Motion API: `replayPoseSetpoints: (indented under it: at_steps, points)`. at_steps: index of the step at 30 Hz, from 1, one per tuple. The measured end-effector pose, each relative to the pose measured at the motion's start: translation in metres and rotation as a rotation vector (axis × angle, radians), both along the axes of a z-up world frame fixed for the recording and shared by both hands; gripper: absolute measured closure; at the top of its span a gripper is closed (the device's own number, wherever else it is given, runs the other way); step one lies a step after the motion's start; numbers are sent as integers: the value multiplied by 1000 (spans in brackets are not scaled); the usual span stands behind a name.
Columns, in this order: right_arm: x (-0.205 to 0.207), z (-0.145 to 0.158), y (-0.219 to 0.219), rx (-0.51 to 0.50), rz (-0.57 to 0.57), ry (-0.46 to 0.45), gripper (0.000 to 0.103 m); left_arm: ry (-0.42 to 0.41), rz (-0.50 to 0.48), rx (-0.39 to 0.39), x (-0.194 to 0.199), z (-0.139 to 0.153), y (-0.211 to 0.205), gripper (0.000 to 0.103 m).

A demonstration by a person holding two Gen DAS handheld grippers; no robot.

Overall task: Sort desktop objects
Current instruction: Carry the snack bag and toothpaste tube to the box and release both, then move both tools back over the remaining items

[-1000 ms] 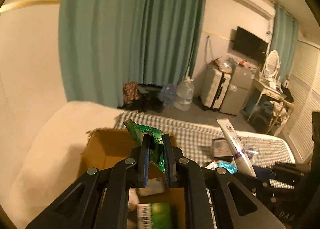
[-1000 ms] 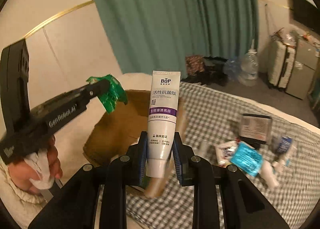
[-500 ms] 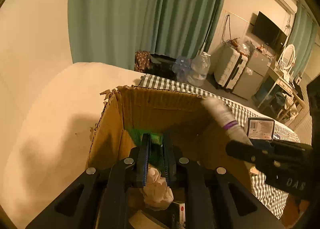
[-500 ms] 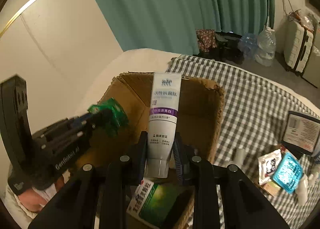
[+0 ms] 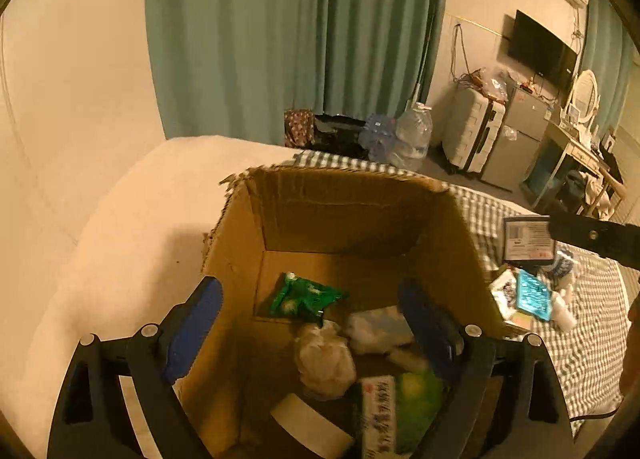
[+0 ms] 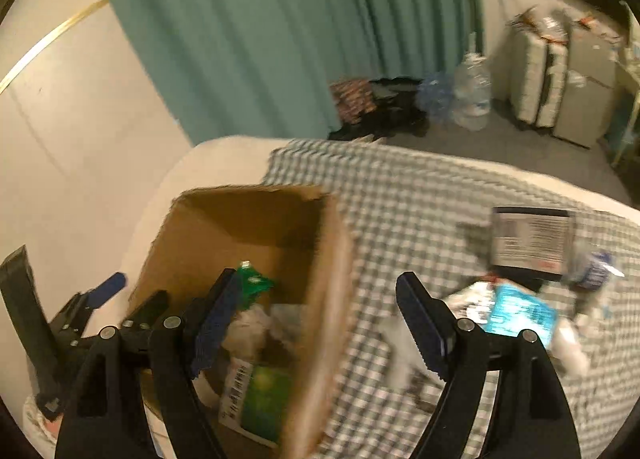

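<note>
An open cardboard box (image 5: 344,219) stands on the bed. A green packet (image 5: 306,297) lies loose on its floor, also seen in the right wrist view as the green packet (image 6: 252,283). My left gripper (image 5: 310,299) hangs over the box, jaws opening wide, with nothing between the pads. My right gripper (image 6: 316,285) straddles the box's right wall (image 6: 324,299), its jaws opening too and holding nothing. The toothpaste tube is no longer in them; a pale blurred shape (image 5: 376,329) in the box may be it. The left gripper's blue pad (image 6: 112,285) shows at the left.
In the box lie a green carton (image 5: 400,411) and crumpled tissue (image 5: 324,359). On the checked cloth (image 6: 400,195) to the right lie a black labelled box (image 6: 528,243), a blue packet (image 6: 520,313) and small bottles. Curtain, suitcases and water jugs stand beyond the bed.
Both grippers sank toward the box and opened. The green packet dropped from the left jaws into the box. The tube left the right jaws, and the right gripper swung right.
</note>
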State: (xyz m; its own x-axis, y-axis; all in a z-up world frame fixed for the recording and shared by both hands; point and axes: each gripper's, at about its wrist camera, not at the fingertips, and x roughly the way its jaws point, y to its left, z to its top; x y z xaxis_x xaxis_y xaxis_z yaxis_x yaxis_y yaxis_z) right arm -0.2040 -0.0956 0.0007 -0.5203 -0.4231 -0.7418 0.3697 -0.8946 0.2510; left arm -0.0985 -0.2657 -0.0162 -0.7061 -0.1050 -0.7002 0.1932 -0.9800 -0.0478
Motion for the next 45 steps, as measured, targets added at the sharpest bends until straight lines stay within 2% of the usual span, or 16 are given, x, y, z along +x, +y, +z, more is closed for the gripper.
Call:
replayPoseSetpoints:
  at_steps: [2,5,8,12,15,20,23,26,29,31,34,38,40,41,42,45]
  points:
    - [10,13,20,6,-24,24,24,11,-16,-16,2,14,13,10]
    - [30,38,53,55,-68,119,24,58,-41,-39,6,47,33,9]
    - [53,65,87,48,-108,210,23,125,-34,-54,17,82,56,0]
    - [84,91,135,15,-159,343,0,211,-49,-98,32,109,95,0]
    - [100,95,162,33,-155,410,0,229,-81,-111,36,109,127,0]
    - [112,70,209,114,-173,433,0,197,-118,-49,29,78,180,0]
    - [125,50,237,106,-261,516,0,163,-121,-3,22,52,206,0]
    - [131,34,258,85,-286,544,0,166,-98,-40,18,26,233,0]
    - [115,5,276,80,-322,472,0,177,-134,-65,14,-5,260,0]
    - [107,-14,285,79,-333,433,0,118,-179,-45,6,-28,271,0]
    - [81,-53,289,137,-314,277,0,25,-165,-29,-7,-66,278,0]
    - [63,-105,293,66,-287,153,2,-48,-149,20,-22,-106,272,0]
    - [51,-125,295,60,-258,105,12,-73,-134,44,-30,-120,265,0]
    - [50,-127,290,75,-241,103,26,-83,-112,53,-35,-126,261,0]
    - [46,-129,285,101,-216,113,31,-88,-97,65,-36,-131,257,0]
    - [30,-134,274,113,-143,140,32,-129,-54,116,-43,-147,247,0]
